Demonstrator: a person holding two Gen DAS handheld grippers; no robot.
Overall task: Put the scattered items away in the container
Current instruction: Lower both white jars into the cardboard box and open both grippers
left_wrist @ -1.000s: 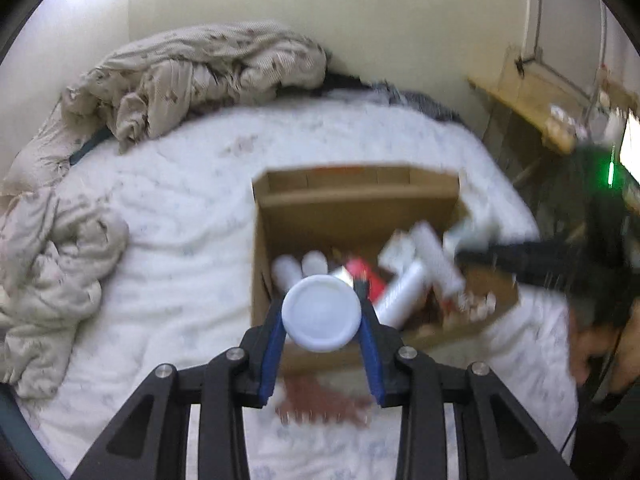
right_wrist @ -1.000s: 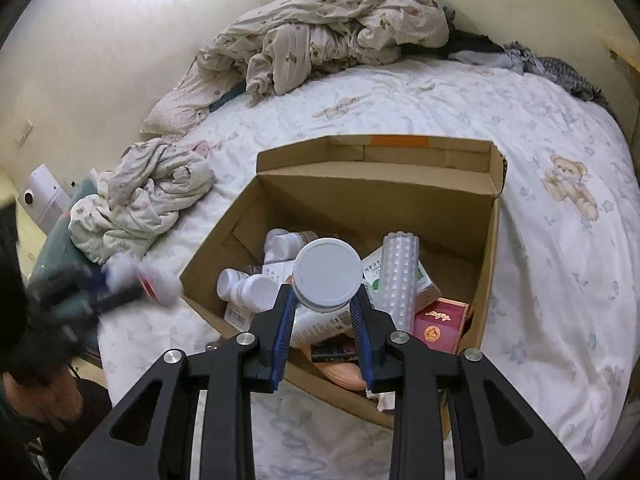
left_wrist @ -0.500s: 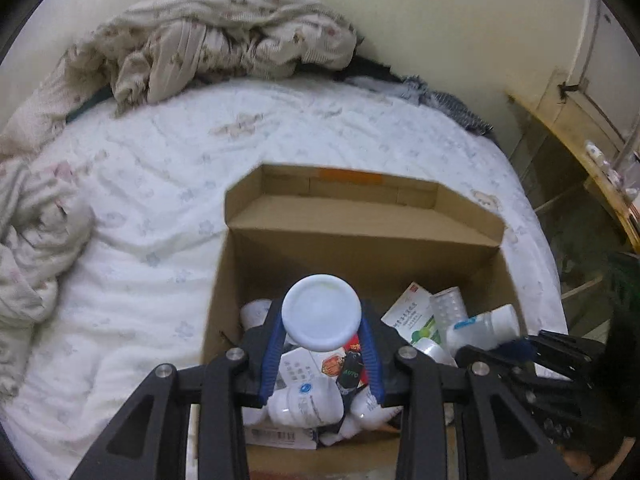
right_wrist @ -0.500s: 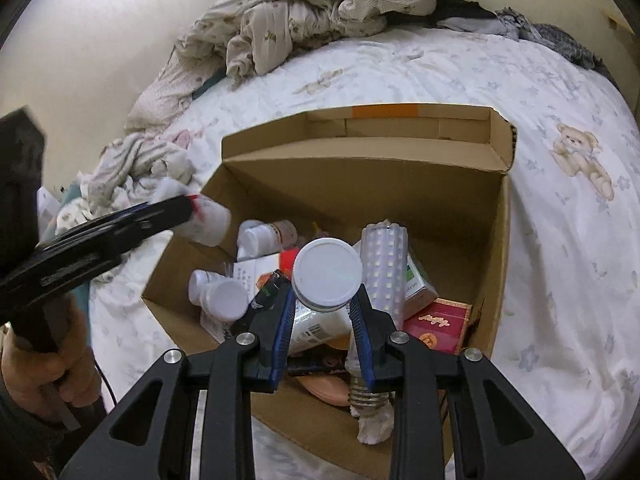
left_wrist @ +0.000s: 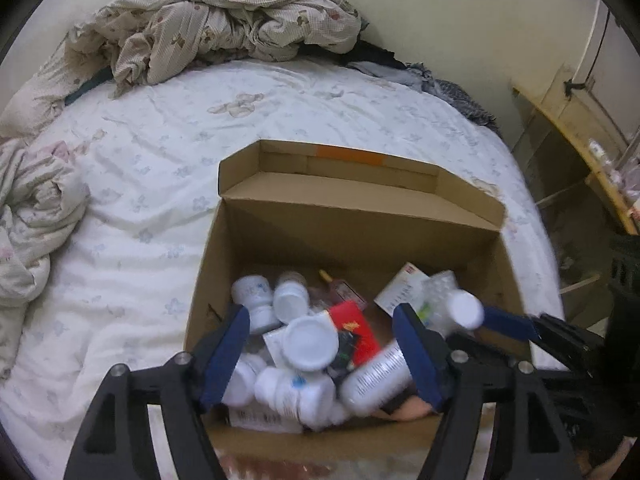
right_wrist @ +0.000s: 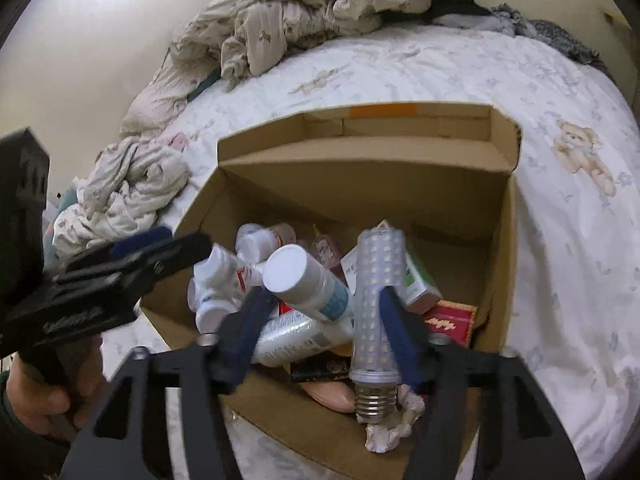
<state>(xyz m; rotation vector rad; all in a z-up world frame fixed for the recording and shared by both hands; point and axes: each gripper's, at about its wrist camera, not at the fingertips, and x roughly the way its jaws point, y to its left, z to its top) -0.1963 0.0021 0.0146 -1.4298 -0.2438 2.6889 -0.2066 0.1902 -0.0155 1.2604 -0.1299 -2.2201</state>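
Bed (left_wrist: 168,184) fills most of both views, white sheet w/ faint floral print, teddy-bear print (right_wrist: 584,156) on the right side in the right wrist view. Crumpled duvet (left_wrist: 224,24) piled at the far end by the wall; another bunched blanket (right_wrist: 132,200) lies left of the box.

Cardboard box (left_wrist: 360,204) sits on the bed, flaps up, orange tape strip on the far flap. It's packed w/ stuff. Inside: cluster of white pill bottles (left_wrist: 260,300) on the left, a red packet (left_wrist: 356,328) mid, a white-and-green carton (left_wrist: 404,288) toward the right, a red box w/ gold lettering (right_wrist: 452,320) at the near right corner.

Left tool (left_wrist: 324,352) hangs over the box's near edge, blue pads spread wide, nothing between them. A white-capped bottle (left_wrist: 308,344) sits just below the gap, on top of the pile, blurred; can't tell if it touches the rest.

Right tool (right_wrist: 320,336) also over the box, released, jaws apart. Between them lie a white bottle w/ round cap (right_wrist: 308,276), tilted cap-up to the left, and an LED corn bulb (right_wrist: 376,300), screw base toward the camera, resting along the right pad. Whether that pad touches the bulb – can't tell.

A hand (right_wrist: 44,404) grips the left tool's handle at the lower left of the right wrist view.
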